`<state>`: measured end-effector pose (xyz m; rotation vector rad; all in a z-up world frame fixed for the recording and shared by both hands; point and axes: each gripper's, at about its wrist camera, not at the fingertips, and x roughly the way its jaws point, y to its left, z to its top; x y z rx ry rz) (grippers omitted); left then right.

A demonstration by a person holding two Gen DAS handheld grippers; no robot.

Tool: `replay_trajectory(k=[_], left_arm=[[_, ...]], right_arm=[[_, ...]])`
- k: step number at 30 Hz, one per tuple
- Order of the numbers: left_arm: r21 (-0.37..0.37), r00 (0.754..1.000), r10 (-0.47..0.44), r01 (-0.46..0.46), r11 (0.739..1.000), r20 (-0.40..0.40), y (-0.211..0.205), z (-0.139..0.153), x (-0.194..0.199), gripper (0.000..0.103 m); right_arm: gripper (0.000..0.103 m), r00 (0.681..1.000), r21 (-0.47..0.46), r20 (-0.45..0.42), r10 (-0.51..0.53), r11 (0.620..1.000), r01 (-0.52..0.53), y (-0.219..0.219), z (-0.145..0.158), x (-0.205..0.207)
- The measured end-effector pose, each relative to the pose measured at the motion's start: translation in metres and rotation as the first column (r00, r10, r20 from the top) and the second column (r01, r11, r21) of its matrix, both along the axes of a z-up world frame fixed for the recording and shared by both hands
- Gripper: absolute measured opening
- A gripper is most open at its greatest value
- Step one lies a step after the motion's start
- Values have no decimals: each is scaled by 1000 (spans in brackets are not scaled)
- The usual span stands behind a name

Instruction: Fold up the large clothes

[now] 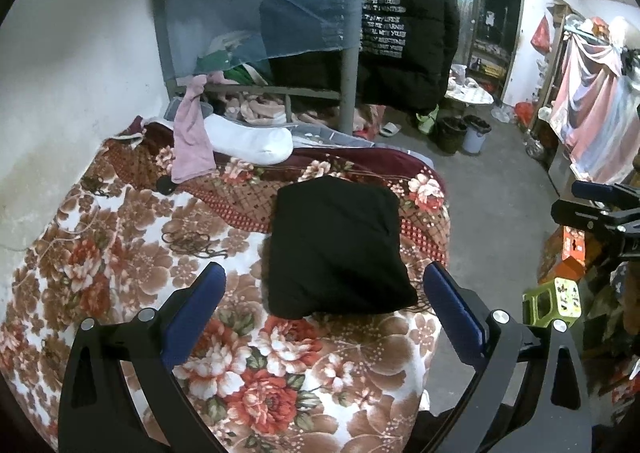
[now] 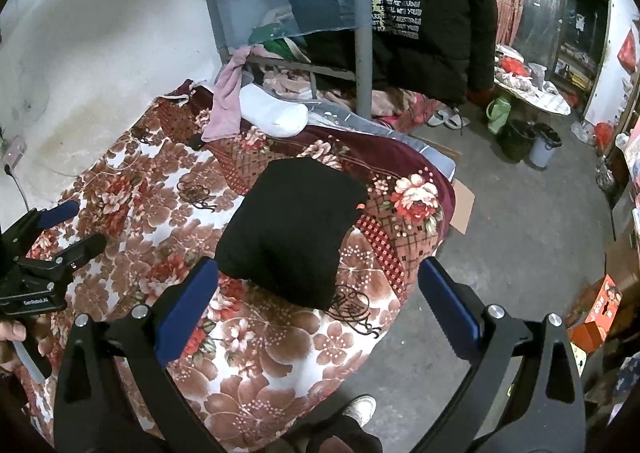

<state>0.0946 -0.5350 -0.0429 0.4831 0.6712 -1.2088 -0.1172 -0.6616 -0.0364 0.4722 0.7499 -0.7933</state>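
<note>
On the bed covered by a brown, red and white floral fleece blanket [image 1: 120,253], a black garment folded into a thick square bundle [image 1: 336,245] is lying near the edge closest to the concrete floor [image 1: 492,193], partly over a dark red patterned blanket [image 1: 248,197] that is spreading across the far part of the bed. You are holding the left gripper [image 1: 324,305] above the bed just short of the bundle, its blue-padded fingers [image 1: 196,313] standing wide apart and gripping nothing, the near edge of the bundle sitting between them in the left wrist view. You are holding the right gripper [image 2: 318,301] the same way, its blue-padded fingers [image 2: 448,309] spread wide and empty, with the bundle [image 2: 292,233] just ahead of the left finger and the bed edge running under the gap. In the right wrist view the left gripper [image 2: 76,221] is showing at the left side, over the floral blanket and apart from the bundle. Behind the bundle, a white sock [image 1: 256,141] and a pink cloth [image 1: 192,137] are lying at the head of the bed, and a black padded jacket with white lettering [image 1: 404,25] is hanging from the grey metal bunk frame [image 1: 348,85].
</note>
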Motion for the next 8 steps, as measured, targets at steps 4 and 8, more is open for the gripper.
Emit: replay_trajectory(k=[4, 8], left_arm=[[5, 1000, -8, 8, 1000, 7, -3, 0, -3, 97], [7, 1000, -20, 20, 1000, 3, -3, -1, -6, 98]], right_arm=[[98, 1000, -2, -1, 2, 1000, -2, -2, 0, 3], [98, 1000, -5, -7, 5, 1000, -5, 0, 2, 2]])
